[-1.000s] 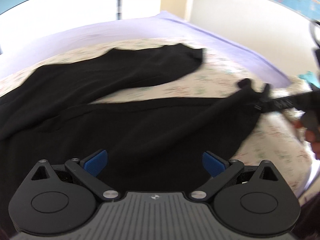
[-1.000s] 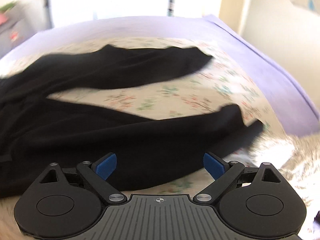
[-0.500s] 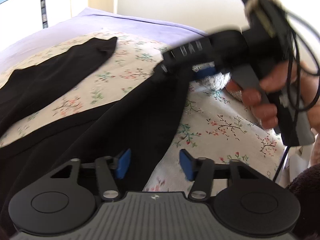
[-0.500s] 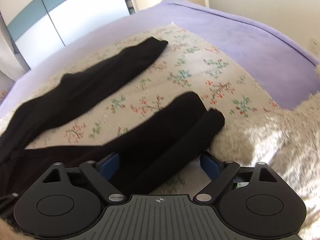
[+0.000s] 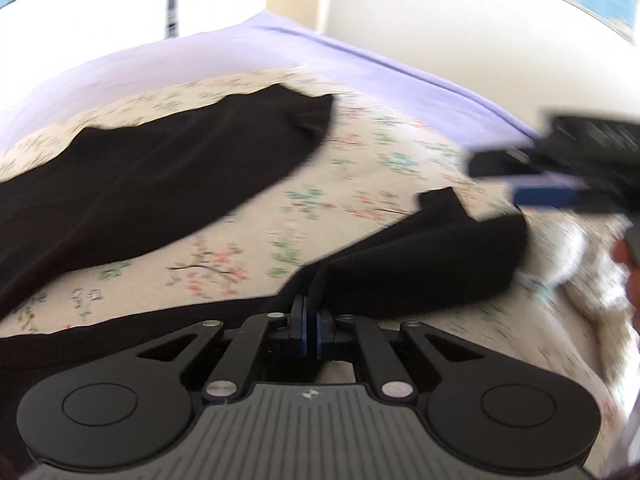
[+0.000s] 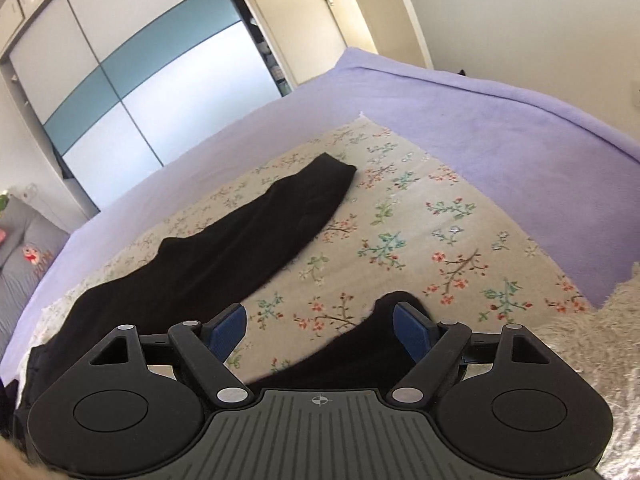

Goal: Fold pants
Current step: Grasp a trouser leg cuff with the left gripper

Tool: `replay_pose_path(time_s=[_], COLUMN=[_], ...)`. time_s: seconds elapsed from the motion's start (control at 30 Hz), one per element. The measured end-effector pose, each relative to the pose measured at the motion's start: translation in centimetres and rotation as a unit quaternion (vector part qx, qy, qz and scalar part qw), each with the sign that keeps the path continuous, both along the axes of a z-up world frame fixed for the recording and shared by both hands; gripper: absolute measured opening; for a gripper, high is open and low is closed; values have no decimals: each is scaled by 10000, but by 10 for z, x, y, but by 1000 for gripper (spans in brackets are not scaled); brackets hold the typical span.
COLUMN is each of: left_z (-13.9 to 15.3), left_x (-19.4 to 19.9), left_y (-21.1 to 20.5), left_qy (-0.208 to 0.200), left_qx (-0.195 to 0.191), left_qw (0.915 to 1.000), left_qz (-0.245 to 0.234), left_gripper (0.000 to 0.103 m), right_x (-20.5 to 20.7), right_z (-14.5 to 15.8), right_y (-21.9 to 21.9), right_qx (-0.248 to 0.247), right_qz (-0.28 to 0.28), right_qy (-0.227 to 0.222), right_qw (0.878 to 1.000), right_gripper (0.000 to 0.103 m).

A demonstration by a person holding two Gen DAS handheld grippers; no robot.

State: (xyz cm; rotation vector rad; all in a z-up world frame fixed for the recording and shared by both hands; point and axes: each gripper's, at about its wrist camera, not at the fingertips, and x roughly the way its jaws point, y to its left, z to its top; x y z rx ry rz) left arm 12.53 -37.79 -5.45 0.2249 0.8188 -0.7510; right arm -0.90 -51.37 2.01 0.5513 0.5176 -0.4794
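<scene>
pants [image 6: 248,240] on cloth [image 6: 400,240] | cloth on bed [image 6: 480,120] | far leg beyond near leg [image 5: 420,264] | wardrobe [image 6: 140,80] behind bed

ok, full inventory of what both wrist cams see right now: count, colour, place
pants: 1, black, spread on the floral cover, legs apart
near leg: black, fabric pinched between the closing left jaws
floral cover: 1, beige with flowers, on the bed
blanket: 1, lilac, under the cover
fluffy throw: 1, cream, right edge of the bed
wardrobe: 1, white and teal panels, behind the bed
door: 1, cream, back wall
sofa: 1, grey, far left
left gripper: black, blue pads, on the near leg
right gripper: black, blue pads, open over the leg's cuff
</scene>
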Motion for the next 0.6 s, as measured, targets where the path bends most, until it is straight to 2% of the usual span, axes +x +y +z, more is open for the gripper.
replay_pose_path(time_s=[0.03,0.1,0.27,0.43,0.6], left_z=[0,1,2,5,6], left_x=[4,8,9,5,-1], left_y=[2,7,15,34,58], left_qy=[22,0,-42,-29,28], left_qx=[1,7,107,212,344], left_qw=[9999,9997,9996,9992,9991], left_qz=[111,240,270,344,255], left_gripper=[56,65,68,75,82], right_x=[-1,-3,-6,-10,5], right_z=[-1,-5,-17,-24,-46], right_y=[-2,-5,-11,1,18], right_qx=[23,121,461,876,799], right_qz=[-39,-124,-209,187,465], right_qy=[57,155,393,598,1156], right_qw=[10000,9997,9979,9942,9890], right_gripper=[82,82,81,78,74])
